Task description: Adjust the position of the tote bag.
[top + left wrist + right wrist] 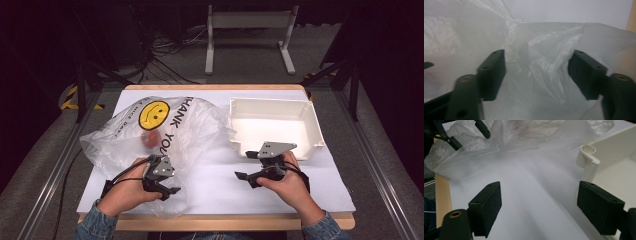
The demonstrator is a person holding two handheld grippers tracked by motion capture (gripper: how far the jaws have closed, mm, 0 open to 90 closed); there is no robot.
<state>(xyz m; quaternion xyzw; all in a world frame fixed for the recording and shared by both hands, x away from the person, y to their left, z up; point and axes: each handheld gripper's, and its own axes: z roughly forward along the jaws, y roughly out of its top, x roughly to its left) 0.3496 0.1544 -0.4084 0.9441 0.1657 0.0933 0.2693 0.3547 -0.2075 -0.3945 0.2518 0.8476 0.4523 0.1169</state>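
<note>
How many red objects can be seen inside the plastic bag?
1. A single red object lies inside the plastic bag, below the smiley face, beyond the left gripper. The crumpled film may hide others.

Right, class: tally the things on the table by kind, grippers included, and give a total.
Plastic bag: 1
Red item inside the bag: 1
White bin: 1
Grippers: 2, the left gripper and the right gripper
Total: 5
</note>
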